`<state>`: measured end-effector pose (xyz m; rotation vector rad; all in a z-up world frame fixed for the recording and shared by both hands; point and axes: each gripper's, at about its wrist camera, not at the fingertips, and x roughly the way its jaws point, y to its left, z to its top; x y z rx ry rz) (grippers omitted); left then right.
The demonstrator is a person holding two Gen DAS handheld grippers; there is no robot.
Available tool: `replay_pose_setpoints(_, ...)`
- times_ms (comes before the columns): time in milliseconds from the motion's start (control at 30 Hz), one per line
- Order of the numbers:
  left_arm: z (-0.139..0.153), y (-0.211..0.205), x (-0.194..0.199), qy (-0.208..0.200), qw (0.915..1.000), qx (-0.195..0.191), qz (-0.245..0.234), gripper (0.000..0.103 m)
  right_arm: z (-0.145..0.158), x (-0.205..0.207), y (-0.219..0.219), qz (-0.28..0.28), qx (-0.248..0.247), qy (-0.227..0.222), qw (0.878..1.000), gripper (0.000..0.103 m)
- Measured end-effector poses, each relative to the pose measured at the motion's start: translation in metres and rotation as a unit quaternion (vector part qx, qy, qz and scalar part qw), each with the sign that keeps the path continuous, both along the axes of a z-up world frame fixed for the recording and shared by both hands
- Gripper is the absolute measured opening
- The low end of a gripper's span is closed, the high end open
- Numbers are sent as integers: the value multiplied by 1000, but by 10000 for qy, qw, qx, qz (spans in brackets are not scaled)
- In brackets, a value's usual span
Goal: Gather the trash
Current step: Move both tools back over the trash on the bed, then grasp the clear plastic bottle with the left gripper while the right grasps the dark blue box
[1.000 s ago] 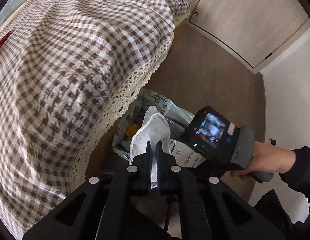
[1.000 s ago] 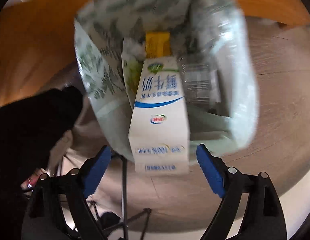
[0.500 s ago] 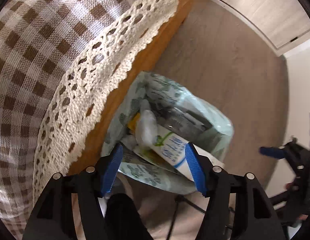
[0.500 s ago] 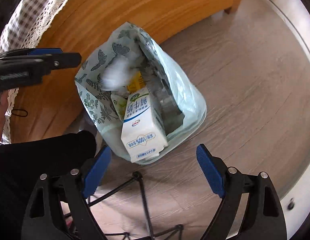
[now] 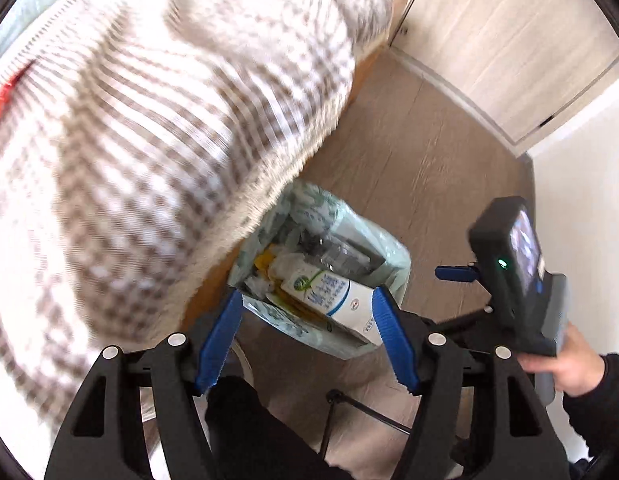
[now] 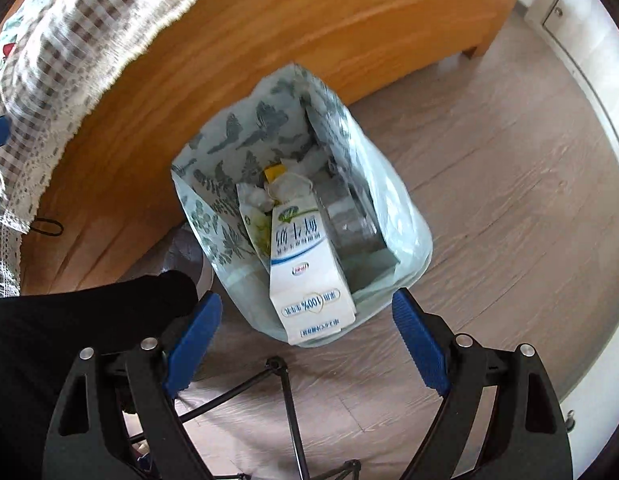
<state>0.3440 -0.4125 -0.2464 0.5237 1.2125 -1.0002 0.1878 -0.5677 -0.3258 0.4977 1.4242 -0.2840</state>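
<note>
Your milk carton (image 6: 305,264) carries the only print you can make out: blue Chinese characters down its white face under a green round logo, a small red mark below a blue curve, and "100%" inside an oval outline near its base; the finer print stays too small to tell. It stands tilted in the pale green trash bag (image 6: 405,220) printed with dark leaf shapes, its base sticking out over the near rim. Behind it in the bag you have a yellow scrap (image 6: 274,171), crumpled white paper (image 6: 291,184) and clear plastic packaging (image 6: 349,216).

The bag sits on the wooden floor (image 6: 509,184), right against the orange wooden side of the bed (image 6: 269,40), under the lace hem of the brown checked bedspread (image 5: 129,140).

Your left gripper (image 5: 307,338) hangs above the bag with its blue pads (image 5: 393,340) spreading apart and nothing between them; the carton lies below it. Your right gripper (image 6: 307,346) is released, pads wide, gripping nothing, and the carton's base lies below, just beyond its tips. In the left view your hand (image 5: 565,364) grips the right gripper's handle beside the bag
</note>
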Motion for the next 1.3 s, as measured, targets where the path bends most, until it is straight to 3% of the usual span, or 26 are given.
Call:
replay_pose_setpoints(200, 67, 65, 26, -482, 9921, -989, 602, 72, 57, 20, 18, 245, -851, -344, 9955, 83)
replay_pose_setpoints(300, 80, 100, 52, -469, 9811, -1402, 1245, 74, 99, 34, 39, 633, -1519, -657, 9842, 83)
replay_pose_setpoints(367, 84, 116, 67, -424, 9776, -1433, 1481, 74, 128, 45, 55, 817, -1825, -908, 9756, 83)
replay_pose_setpoints(467, 101, 144, 89, -850, 9647, -1638, 1880, 74, 170, 65, 79, 1017, -2124, -1396, 9618, 83)
replay_pose_setpoints(533, 112, 169, 107, -1475, 9482, -1615, 2302, 74, 193, 80, 95, 1096, -2192, -1755, 9535, 83)
replay_pose_setpoints(567, 116, 184, 116, -1891, 9348, -1522, 2592, 74, 202, 87, 104, 1111, -2199, -1916, 9500, 83)
replay_pose_setpoints(667, 113, 222, 151, -2924, 8808, -943, 3604, 74, 219, 113, 127, 1105, -2070, -2379, 9425, 83)
replay_pose_setpoints(700, 108, 236, 165, -3063, 8656, -790, 3882, 74, 222, 123, 135, 1111, -1972, -2517, 9410, 83)
replay_pose_setpoints(800, 87, 269, 214, -2809, 8429, -683, 4539, 74, 219, 156, 161, 1261, -1652, -2748, 9388, 83)
replay_pose_setpoints(900, 59, 289, 259, -2306, 8399, -620, 4875, 67, 210, 186, 192, 1630, -1470, -2690, 9378, 83)
replay_pose_setpoints(967, 43, 291, 283, -2387, 8397, -334, 4867, 50, 205, 200, 211, 1896, -1415, -2663, 9344, 83)
replay_pose_setpoints(1033, 31, 293, 300, -2493, 8405, -189, 4807, 42, 202, 207, 225, 2083, -1370, -2671, 9309, 83)
replay_pose_setpoints(1100, 29, 299, 314, -2390, 8406, -350, 4848, 19, 199, 212, 235, 2148, -1327, -2702, 9291, 83)
replay_pose_setpoints(1167, 22, 306, 320, -2266, 8368, -193, 4981, 2, 196, 219, 240, 2156, -1221, -2717, 9300, 83)
replay_pose_setpoints(1200, 21, 313, 319, -2159, 8335, -169, 5084, 0, 196, 223, 241, 2136, -1186, -2743, 9301, 83)
replay_pose_setpoints(1300, 38, 344, 295, -1867, 8253, -612, 5294, 0, 200, 239, 247, 2070, -996, -2828, 9313, 83)
